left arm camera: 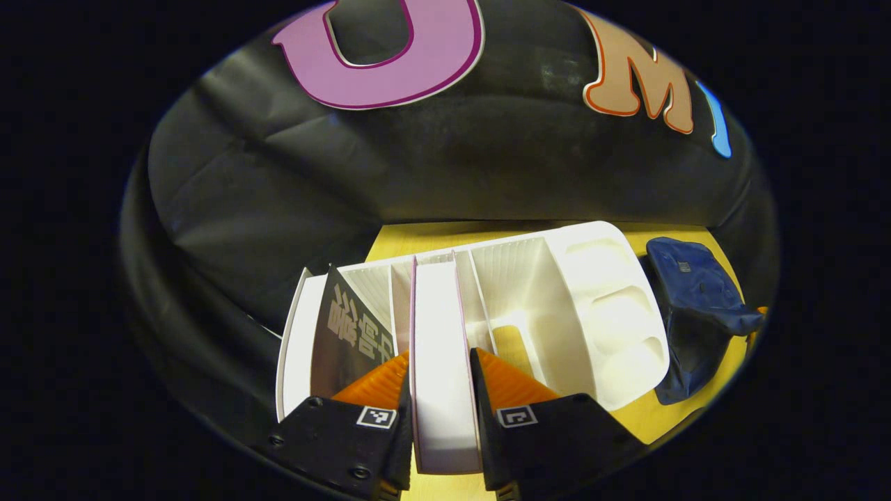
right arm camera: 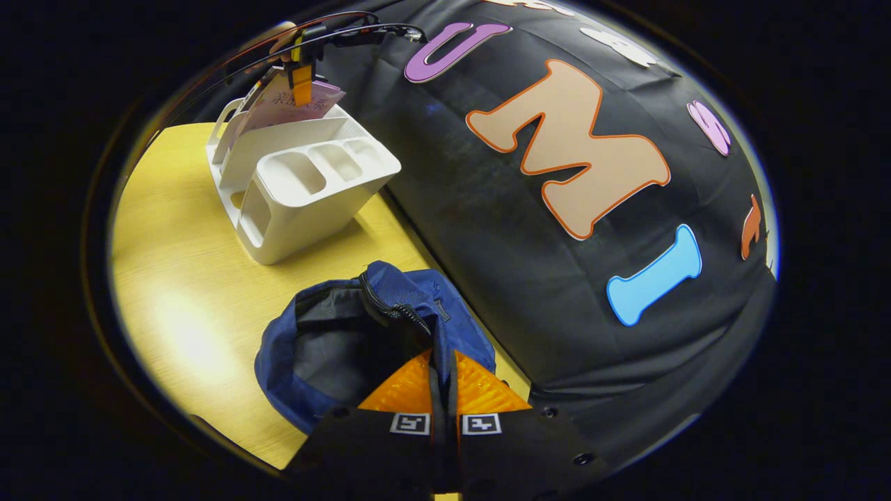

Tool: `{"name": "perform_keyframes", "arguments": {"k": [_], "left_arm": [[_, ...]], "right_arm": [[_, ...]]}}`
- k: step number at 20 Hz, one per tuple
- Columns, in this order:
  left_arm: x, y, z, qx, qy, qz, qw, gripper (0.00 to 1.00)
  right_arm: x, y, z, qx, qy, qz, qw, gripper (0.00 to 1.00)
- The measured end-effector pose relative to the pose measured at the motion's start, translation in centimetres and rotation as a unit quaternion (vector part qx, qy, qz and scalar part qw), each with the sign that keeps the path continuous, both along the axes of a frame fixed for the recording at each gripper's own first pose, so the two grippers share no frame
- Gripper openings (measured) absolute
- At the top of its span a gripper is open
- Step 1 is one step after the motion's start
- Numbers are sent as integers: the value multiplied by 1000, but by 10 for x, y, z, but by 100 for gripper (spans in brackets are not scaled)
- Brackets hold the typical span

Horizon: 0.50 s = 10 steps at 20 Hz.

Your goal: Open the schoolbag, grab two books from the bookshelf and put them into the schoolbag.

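The book (left arm camera: 442,362) with the pink cover stands upright in the white bookshelf (left arm camera: 592,306) at the lower centre of the left gripper view, and the left gripper (left arm camera: 438,379) has both orange fingers (left arm camera: 376,383) pressed against its two sides. Just left of it a dark book (left arm camera: 348,334) leans in the next slot. The bookshelf rests on the yellow table (left arm camera: 397,240), and the blue schoolbag (left arm camera: 696,313) lies beside it at the right of the frame.

In the right gripper view the right gripper (right arm camera: 443,379) is at the bottom centre, its fingers pinched narrow on the edge of the schoolbag (right arm camera: 390,327), by the zipper, and the bag's mouth gapes open to the left. Farther off, at the upper left, stand the bookshelf (right arm camera: 306,181) and the left gripper (right arm camera: 303,76) on the pink book (right arm camera: 278,104).
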<state>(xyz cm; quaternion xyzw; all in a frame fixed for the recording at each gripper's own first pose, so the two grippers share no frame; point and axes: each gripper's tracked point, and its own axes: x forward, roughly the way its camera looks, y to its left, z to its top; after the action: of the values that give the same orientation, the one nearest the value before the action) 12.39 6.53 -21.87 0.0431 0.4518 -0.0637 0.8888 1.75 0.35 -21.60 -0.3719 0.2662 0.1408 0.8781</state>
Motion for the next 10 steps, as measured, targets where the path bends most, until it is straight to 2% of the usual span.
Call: {"name": "perform_keyframes", "arguments": {"k": [4, 10], "left_arm": [[-6, -3, 3, -4, 11, 11, 1000, 32], [-22, 2, 18, -22, -4, 35, 999, 32]], "right_arm": [[0, 1, -1, 4, -1, 0, 1000, 3], [-3, -1, -1, 14, -2, -2, 1000, 2]]}}
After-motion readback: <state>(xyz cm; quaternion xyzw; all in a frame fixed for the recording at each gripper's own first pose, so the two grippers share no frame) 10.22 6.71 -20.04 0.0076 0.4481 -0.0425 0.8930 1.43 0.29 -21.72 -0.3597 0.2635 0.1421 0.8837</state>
